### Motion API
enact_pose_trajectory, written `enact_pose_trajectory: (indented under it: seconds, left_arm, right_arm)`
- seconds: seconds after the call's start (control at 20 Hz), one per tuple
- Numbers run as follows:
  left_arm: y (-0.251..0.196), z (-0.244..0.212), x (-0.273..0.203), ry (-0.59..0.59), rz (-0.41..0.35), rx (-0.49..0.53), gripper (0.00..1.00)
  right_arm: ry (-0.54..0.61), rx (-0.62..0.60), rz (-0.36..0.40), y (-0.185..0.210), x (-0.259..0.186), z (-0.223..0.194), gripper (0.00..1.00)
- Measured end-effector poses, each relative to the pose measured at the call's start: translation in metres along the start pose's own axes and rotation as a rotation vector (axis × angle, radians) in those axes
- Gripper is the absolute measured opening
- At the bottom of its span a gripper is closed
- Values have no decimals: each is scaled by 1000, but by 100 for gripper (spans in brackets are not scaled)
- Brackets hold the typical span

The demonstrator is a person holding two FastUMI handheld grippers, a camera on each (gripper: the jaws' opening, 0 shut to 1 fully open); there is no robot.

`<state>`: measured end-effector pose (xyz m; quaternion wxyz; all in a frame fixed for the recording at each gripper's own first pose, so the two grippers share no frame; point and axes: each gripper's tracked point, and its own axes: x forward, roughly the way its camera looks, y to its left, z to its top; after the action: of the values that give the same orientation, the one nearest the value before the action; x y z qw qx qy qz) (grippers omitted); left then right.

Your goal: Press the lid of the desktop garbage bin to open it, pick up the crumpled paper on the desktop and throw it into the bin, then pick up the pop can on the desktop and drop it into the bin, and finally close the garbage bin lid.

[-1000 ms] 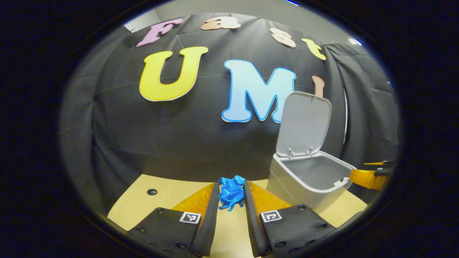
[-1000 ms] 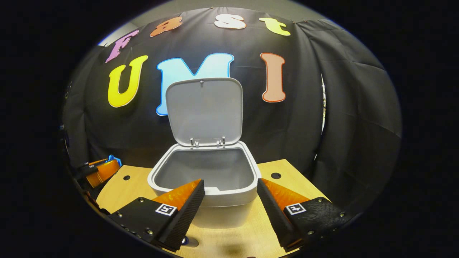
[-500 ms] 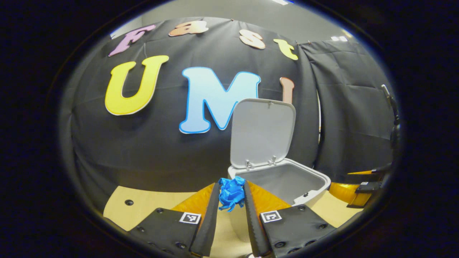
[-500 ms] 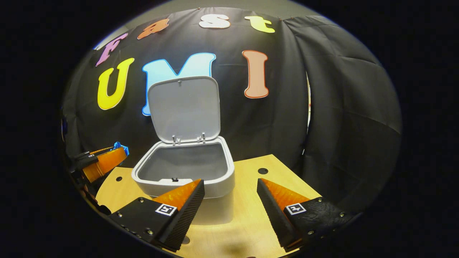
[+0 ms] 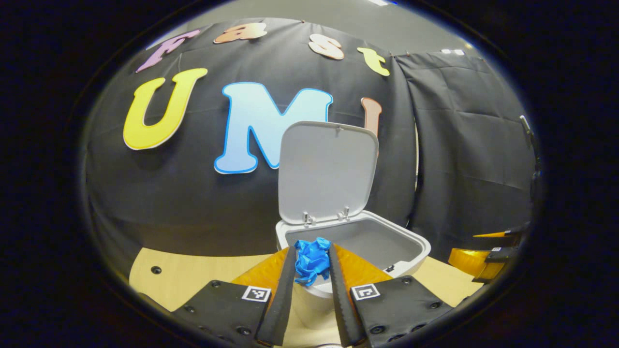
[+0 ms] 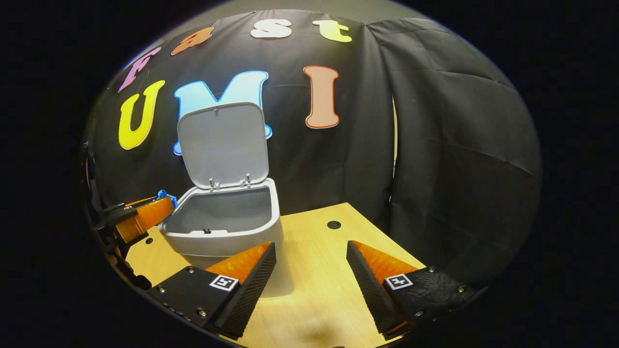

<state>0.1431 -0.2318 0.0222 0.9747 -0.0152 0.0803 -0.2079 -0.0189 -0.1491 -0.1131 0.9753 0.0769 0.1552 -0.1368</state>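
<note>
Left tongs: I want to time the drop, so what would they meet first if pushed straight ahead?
Probably the bin's near rim, then the open lid; the paper seems to sit just short of it, though depth is unclear.

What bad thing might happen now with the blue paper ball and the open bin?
1. The left gripper pinches the crumpled paper right at the bin's near rim, not over the middle. Let go now, and it might bounce off onto the table.
2. The lid stands upright close behind; reaching too far might knock it shut.
3. The open right gripper waits beside the bin; a careless swing may bump it.
</note>
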Motion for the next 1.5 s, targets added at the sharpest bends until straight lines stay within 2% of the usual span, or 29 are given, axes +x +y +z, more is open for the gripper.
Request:
enact_pose_trajectory:
  seconds: [0.2, 0.35, 0.5, 0.7, 0.8, 0.85, 1.05, 1.5]
  left_arm:
    - [-6, -5, 10, 11, 0, -2, 44]
    - [-11, -8, 14, 21, 2, -9, 48]
    - [-15, -7, 17, 14, 0, -4, 75]
    - [-18, -8, 18, 17, 7, 5, 87]
    - [-16, -7, 16, 16, 14, 3, 89]
    - [-14, -6, 15, 14, 18, 3, 85]
    - [-3, -6, 9, 13, 50, 1, 89]
    - [49, 0, -24, 4, 170, -17, 89]
  right_arm:
    - [16, 6, -25, -15, -4, -5, 94]
    - [21, 11, -37, -24, -6, -7, 94]
    - [20, 16, -41, -26, -7, -7, 94]
    - [24, 11, -24, -22, -6, -9, 95]
    - [29, 10, -10, -17, -5, -10, 95]
    - [33, 9, 1, -13, -6, -12, 95]
    - [45, -11, 53, 5, -6, -18, 94]
    - [69, -59, 200, 58, -9, -28, 95]
